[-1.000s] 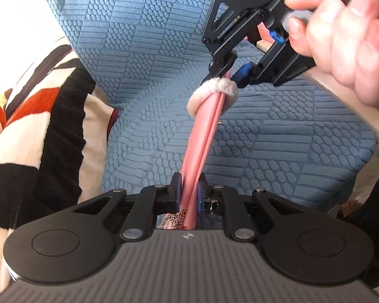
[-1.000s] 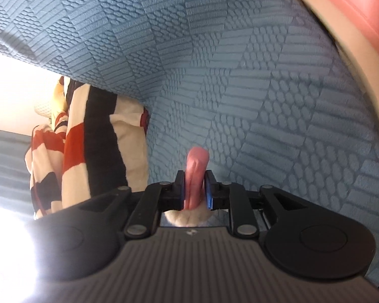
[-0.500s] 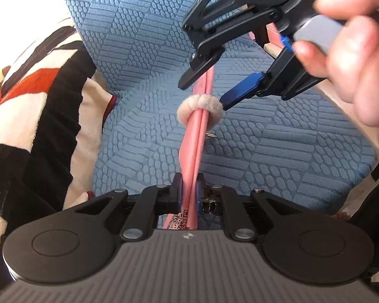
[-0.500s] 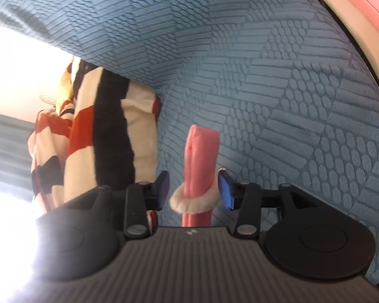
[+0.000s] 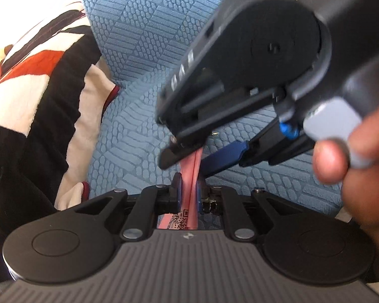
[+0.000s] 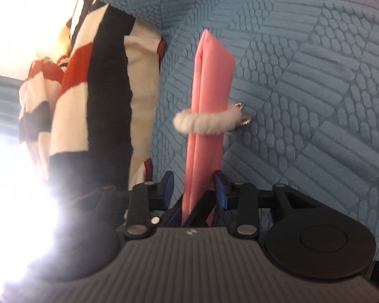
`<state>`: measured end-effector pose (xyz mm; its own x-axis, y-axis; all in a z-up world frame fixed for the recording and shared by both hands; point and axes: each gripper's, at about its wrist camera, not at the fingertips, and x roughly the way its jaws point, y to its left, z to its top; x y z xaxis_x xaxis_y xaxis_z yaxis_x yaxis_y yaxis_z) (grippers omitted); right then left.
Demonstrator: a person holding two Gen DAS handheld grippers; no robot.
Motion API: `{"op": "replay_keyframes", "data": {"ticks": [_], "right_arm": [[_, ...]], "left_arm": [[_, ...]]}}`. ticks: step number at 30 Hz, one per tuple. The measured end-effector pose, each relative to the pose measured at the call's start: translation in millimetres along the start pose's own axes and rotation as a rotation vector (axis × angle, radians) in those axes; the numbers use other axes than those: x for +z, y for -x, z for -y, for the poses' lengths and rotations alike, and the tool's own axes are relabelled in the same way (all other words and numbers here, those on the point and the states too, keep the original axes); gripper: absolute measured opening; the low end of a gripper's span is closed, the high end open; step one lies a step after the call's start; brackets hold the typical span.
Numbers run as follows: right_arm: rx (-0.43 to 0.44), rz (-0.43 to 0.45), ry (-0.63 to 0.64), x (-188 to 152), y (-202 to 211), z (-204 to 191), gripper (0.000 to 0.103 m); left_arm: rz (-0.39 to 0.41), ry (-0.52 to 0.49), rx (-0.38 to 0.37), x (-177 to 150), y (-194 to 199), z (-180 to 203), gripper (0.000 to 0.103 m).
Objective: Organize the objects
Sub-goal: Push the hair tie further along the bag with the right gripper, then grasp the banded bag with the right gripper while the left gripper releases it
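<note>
Clamping the near end of the folded pink fabric strip (image 5: 190,176), the left gripper (image 5: 188,197) stood almost fully closed, holding the strip out in the air above the blue textured upholstery (image 5: 139,38). The right gripper (image 6: 194,185) straddled the strip close to the left one, its jaws closing with the fabric between them, though the pads did not yet appear to press on it. A fluffy white ring (image 6: 207,122) encircled the strip further along. The strip looked light, soft and limp, so it would probably sag unless gripped flat across its folded layers; the ring could slide. Only the right wrist view showed the ring, its small metal charm (image 6: 242,120) and the free far end. Only the left wrist view showed the printed code label (image 5: 182,218) and the person's hand (image 5: 353,171).
</note>
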<state>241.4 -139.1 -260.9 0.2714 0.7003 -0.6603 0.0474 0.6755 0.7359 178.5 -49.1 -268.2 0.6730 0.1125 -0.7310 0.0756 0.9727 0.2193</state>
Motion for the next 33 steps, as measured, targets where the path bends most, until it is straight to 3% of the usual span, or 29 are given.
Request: {"op": "replay_keyframes", "data": {"ticks": [5,10,16,22,33], "right_arm": [[-0.042,0.038,0.047,-1.6,4.3,-6.4,0.019],[-0.095,0.094,0.100,0.4,17.2,-11.2,0.013],[-0.140,0.192,0.134,5.0,38.1,-15.6,0.012],[-0.236,0.286,0.224,10.5,57.1,-23.0,0.010],[-0.338,0.310,0.280,-7.9,72.2,-25.3,0.010]], "left_arm": [[0.000,0.025,-0.025,2.4,0.9,-4.9,0.021],[0.009,0.094,-0.110,6.2,14.4,-12.7,0.033],[0.030,0.162,-0.200,8.2,34.3,-19.9,0.034],[0.062,0.165,-0.201,5.7,56.2,-19.2,0.034],[0.051,0.277,-0.218,-3.0,64.8,-40.4,0.034]]}}
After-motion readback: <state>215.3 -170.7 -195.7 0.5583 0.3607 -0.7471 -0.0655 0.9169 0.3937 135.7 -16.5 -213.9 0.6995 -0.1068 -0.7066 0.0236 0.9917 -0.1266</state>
